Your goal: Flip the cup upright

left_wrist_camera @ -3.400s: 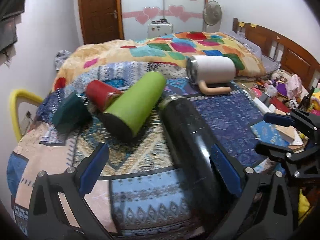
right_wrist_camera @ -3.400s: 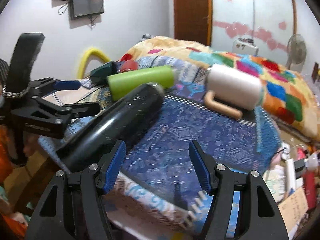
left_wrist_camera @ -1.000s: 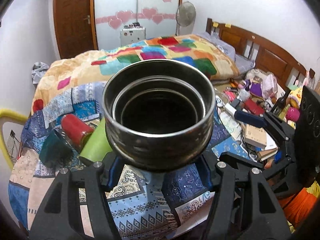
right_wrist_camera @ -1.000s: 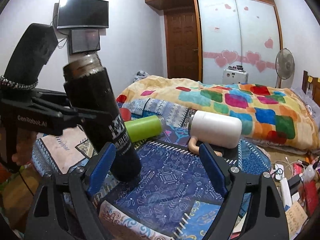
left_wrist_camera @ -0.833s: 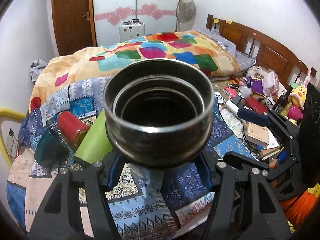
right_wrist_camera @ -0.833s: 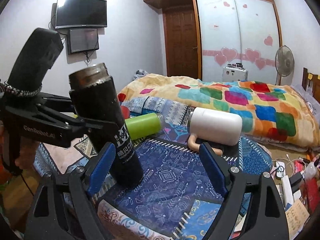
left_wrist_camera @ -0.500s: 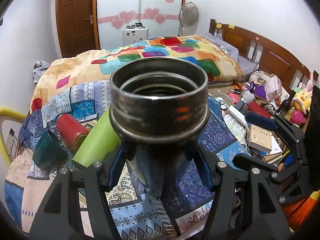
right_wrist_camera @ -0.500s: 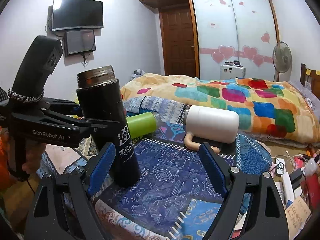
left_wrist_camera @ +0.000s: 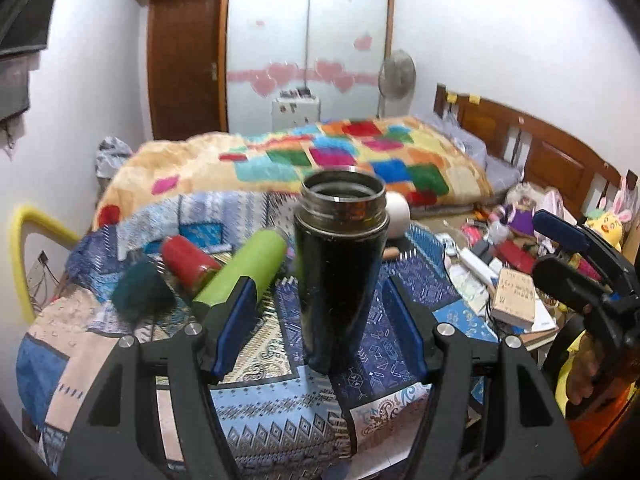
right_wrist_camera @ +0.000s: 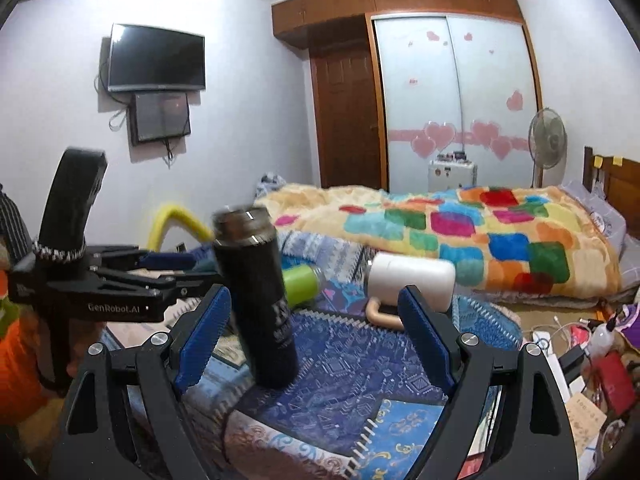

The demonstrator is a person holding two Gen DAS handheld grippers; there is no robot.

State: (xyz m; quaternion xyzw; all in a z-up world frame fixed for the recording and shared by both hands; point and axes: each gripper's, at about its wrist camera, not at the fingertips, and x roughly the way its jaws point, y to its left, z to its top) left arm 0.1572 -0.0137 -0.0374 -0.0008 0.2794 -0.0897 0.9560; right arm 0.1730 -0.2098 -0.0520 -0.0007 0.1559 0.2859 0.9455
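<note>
One black cup (left_wrist_camera: 340, 268) upright on cloth | between left claw (left_wrist_camera: 320, 328) pads, untouched | both claws spread

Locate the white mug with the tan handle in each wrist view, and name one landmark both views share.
Left wrist view: the white mug is mostly hidden behind the upright black cup, only its end peeking out right of the cup's neck.
Right wrist view: the mug lies on its side just right of centre, handle down, beyond the right gripper.
Shared landmark: the lime-green bottle, lying left of the mug.
</note>
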